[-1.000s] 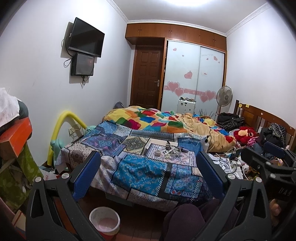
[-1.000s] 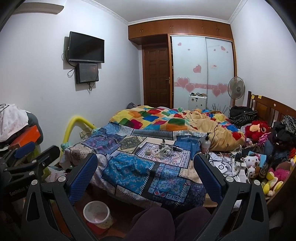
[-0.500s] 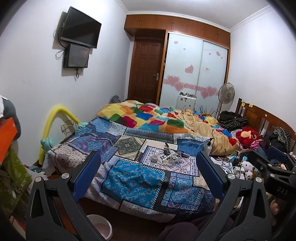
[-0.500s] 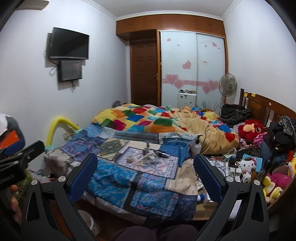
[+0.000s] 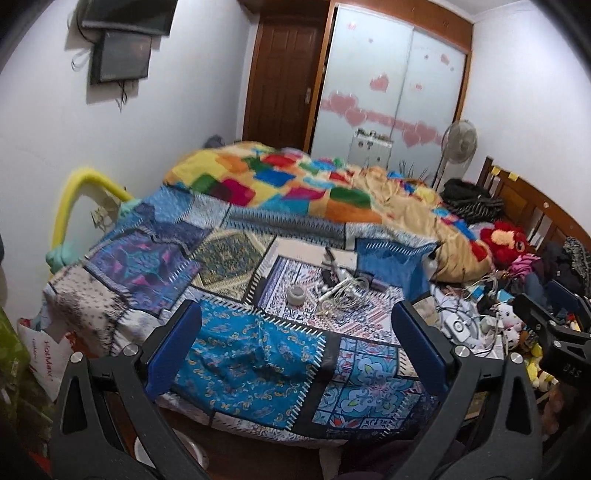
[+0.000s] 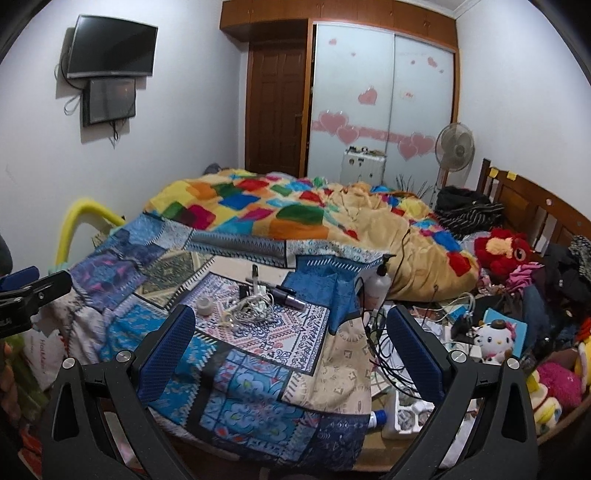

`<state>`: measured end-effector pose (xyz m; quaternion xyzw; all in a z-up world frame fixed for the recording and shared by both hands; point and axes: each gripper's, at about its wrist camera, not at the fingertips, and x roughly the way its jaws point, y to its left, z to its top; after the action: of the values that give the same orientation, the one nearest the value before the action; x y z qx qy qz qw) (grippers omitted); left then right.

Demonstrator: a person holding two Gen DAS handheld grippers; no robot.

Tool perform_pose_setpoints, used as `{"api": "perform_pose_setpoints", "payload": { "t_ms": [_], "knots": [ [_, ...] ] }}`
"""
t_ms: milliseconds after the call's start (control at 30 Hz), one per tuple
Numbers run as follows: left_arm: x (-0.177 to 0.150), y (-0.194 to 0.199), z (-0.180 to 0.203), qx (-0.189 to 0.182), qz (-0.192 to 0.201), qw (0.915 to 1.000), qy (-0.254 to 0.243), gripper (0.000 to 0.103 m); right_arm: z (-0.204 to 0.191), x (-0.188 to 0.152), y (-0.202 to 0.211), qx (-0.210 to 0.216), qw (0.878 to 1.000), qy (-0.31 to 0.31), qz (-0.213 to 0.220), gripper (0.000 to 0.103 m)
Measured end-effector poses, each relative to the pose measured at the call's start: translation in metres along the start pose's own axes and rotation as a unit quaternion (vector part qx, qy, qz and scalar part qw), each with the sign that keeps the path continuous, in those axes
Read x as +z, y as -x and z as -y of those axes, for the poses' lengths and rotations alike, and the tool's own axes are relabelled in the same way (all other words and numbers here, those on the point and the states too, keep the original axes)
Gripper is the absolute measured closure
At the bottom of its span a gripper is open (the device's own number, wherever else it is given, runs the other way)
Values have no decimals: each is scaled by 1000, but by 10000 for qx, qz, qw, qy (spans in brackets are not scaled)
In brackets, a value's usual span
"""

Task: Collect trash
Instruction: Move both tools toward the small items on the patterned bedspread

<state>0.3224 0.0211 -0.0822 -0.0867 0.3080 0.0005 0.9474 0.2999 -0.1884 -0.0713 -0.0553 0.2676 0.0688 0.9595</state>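
Small tape roll [image 5: 296, 294] stands upright on bedspread [image 5: 236, 354].

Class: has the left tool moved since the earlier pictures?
Yes. The left tool has advanced toward the bed; the wall television slid up out of frame.

Left handheld black plastic two-finger gripper [image 5: 295, 347]: angular frame arms with triangular cut-outs, round silver screws, textured blue rectangular finger pads [image 5: 173, 349]. Right handheld black plastic gripper [image 6: 291, 347]: same frame, silver screws, ribbed blue pads [image 6: 415, 349]. White lettering, partly legible, on the right gripper's body seen from the left wrist view.
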Motion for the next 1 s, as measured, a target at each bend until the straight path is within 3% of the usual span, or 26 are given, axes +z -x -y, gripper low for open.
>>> {"api": "perform_pose_setpoints", "payload": {
  "t_ms": [367, 533, 633, 867, 933, 1000],
  "knots": [
    [-6, -136, -10, 94, -821, 9966, 8, 0, 8, -2, -113, 475, 9968, 46, -636, 0],
    [-6, -186, -9, 23, -1063, 9943, -124, 7, 8, -6, -163, 990, 9888, -171, -1107, 12],
    [-8, -215, -9, -32, -1254, 9918, -231, 18, 1, -7, -195, 1137, 9839, -188, -1363, 23],
    [-16, -271, -9, -260, -1596, 9861, -375, 30, -7, -16, -256, 1766, 9647, -454, -1900, 38],
    [-18, -285, -9, -241, -1664, 9849, -417, 34, -11, -19, -266, 1814, 9619, -460, -1992, 40],
    [-19, -298, -10, -258, -1745, 9834, -417, 41, -14, -21, -280, 1820, 9601, -447, -2076, 51]
  ]
}}
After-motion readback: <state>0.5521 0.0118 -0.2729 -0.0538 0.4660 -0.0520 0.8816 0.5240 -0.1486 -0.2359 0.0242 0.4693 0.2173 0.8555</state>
